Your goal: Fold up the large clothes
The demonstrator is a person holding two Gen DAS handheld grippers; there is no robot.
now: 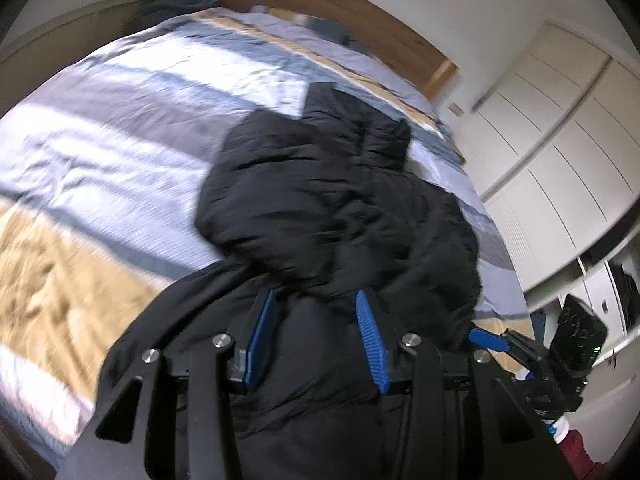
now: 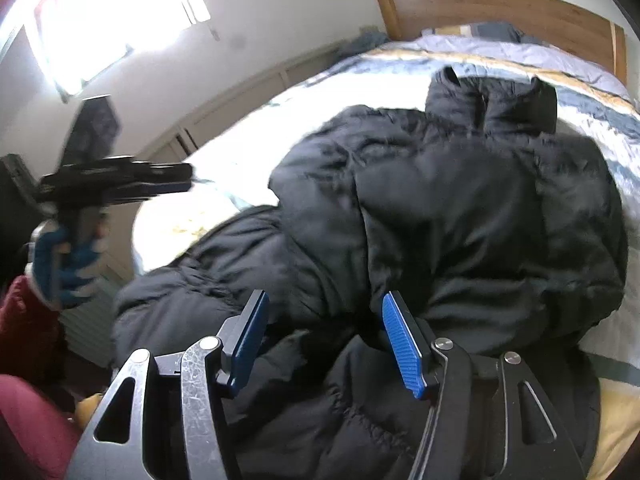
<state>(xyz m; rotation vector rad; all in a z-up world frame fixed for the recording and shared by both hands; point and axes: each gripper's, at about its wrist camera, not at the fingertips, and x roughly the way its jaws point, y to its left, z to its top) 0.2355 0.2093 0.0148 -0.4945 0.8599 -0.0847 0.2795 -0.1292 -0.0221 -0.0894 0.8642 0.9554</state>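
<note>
A large black puffer jacket [image 1: 336,208] lies bunched on the striped bed cover [image 1: 120,120], with its sleeves folded over the body. My left gripper [image 1: 316,300] is open just above the jacket's near edge, with nothing between its blue pads. My right gripper [image 2: 324,308] is open over the same jacket [image 2: 460,208], its jaws wide apart and empty. The right gripper also shows at the lower right of the left wrist view [image 1: 486,339]. The left gripper shows at the left of the right wrist view [image 2: 184,178], held by a gloved hand.
The bed has a wooden headboard [image 1: 340,4] at the far end. White wardrobe doors [image 1: 560,152] stand to the right of the bed. A bright window [image 2: 104,12] is on the left wall. The person's dark red clothing [image 2: 28,420] is at the lower left.
</note>
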